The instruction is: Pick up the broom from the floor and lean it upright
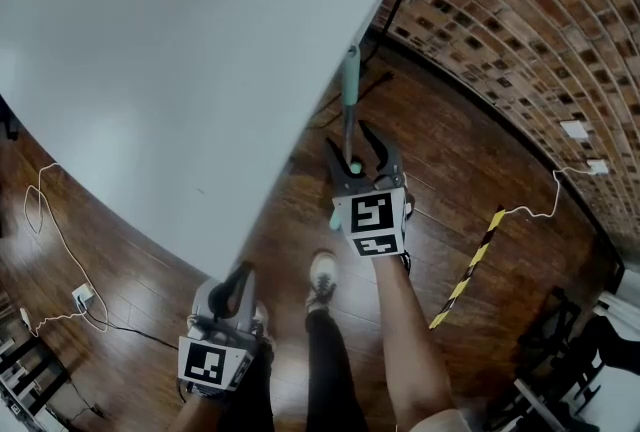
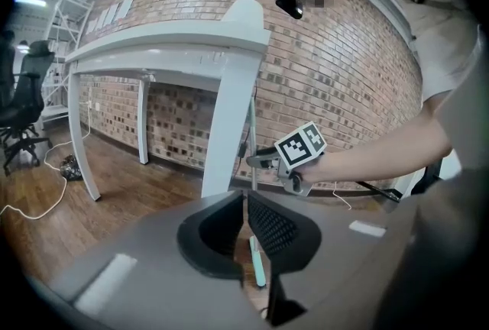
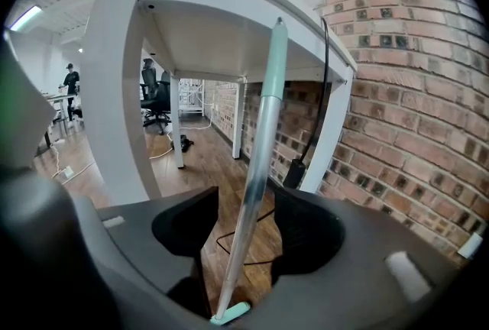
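Observation:
The broom (image 1: 349, 115) stands upright, its metal handle with a teal grip resting against the edge of the white table (image 1: 180, 70). My right gripper (image 1: 350, 142) is open, a jaw on each side of the handle, and neither pad presses on it. In the right gripper view the broom handle (image 3: 260, 160) runs up between the open jaws to the table's underside, with its teal foot (image 3: 231, 312) on the floor. My left gripper (image 1: 238, 275) hangs lower left, shut and empty. The left gripper view shows its own jaws (image 2: 245, 202) together and the right gripper (image 2: 256, 160) at the broom handle (image 2: 253, 130).
A brick wall (image 1: 520, 30) curves along the right. White cables (image 1: 50, 220) and a plug lie on the wooden floor at left. A yellow-black strip (image 1: 470, 270) lies at right. The person's shoe (image 1: 322, 275) stands between the grippers. White table legs (image 3: 122, 92) stand nearby.

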Tool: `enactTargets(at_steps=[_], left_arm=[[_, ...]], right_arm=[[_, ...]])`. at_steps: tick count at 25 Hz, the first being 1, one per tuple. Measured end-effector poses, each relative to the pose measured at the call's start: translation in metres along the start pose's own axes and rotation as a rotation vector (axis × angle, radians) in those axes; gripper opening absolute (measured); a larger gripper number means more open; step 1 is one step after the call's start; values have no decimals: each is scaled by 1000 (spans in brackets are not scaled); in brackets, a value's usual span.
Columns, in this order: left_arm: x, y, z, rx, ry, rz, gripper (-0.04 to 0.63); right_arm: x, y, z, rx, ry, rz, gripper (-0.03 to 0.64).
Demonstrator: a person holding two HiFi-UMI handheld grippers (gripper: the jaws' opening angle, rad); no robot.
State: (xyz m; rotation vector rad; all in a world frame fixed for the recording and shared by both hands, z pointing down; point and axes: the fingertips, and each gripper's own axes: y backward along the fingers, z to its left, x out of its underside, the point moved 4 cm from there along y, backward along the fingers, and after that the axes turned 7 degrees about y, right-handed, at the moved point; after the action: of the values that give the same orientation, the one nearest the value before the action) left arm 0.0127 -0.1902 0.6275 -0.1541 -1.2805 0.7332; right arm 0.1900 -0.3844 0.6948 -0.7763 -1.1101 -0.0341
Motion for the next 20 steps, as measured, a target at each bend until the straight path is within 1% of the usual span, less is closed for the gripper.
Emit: enactTargets(at_steps=[2, 3, 5, 8, 12, 15, 17, 19, 20], left_arm=[[0, 0, 2, -20, -20, 15, 20], [1, 1, 2, -33, -17, 31, 20], [2, 3, 1, -56, 3, 61, 20], [-5, 7, 1, -72, -2, 61, 9], [-23, 14, 2, -80, -44, 35, 5], [-48, 29, -6, -77, -57, 23, 5], [-66, 38, -12, -59, -91, 10, 3], [-86, 50, -17, -38, -133, -11, 3], [-98, 56, -20, -31, -137, -19, 3]], right_arm=[[6, 7, -1, 31, 9, 27, 210], [10, 13, -1, 54, 9, 37, 191], [17, 29, 1, 109, 8, 56, 117], [28, 56, 5, 170, 16, 84, 13], [33, 88, 15, 154, -19, 114, 11], [15, 124, 18, 124, -66, 113, 11], [-7, 151, 13, 112, -89, 77, 11], [-33, 180, 6, 119, -89, 18, 11], [-45, 195, 0, 128, -85, -9, 11]])
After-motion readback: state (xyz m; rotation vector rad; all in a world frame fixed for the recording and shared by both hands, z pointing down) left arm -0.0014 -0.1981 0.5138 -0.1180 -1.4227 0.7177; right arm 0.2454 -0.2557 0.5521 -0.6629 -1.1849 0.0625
